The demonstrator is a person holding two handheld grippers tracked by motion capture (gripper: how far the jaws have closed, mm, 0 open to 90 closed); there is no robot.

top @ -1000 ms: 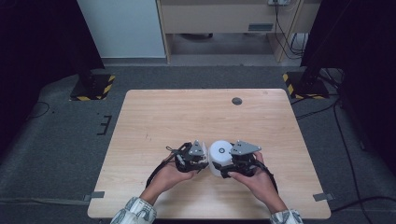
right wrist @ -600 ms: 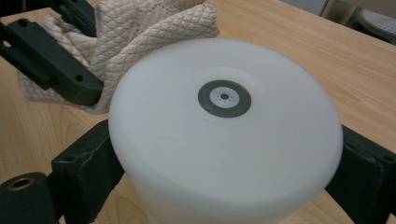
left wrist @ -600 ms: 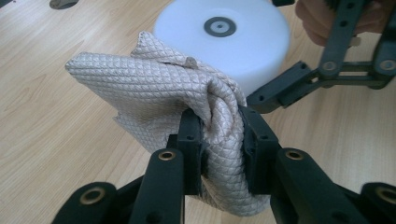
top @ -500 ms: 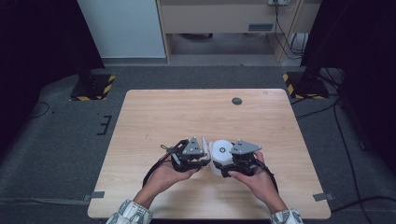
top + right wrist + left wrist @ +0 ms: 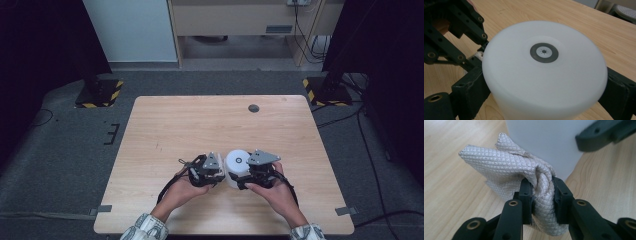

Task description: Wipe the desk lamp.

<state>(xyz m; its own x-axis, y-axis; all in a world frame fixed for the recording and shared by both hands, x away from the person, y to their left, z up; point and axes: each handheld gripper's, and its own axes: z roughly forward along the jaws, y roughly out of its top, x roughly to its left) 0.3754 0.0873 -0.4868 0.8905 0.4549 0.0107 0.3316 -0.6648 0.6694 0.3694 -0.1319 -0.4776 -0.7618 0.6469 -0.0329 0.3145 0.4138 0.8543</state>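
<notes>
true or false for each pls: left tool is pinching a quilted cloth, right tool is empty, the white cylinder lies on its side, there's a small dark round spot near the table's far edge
1. The left tool is pinching a quilted cloth. True.
2. The right tool is empty. False: its jaws clasp the white cylinder on both sides.
3. The white cylinder lies on its side. False: it stands upright on the table, flat top facing up.
4. A small dark round spot sits near the table's far edge. True.

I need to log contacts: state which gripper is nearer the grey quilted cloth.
Left. The left gripper has its jaws clamped on the cloth; the right gripper grips the white roll beside it.
</notes>
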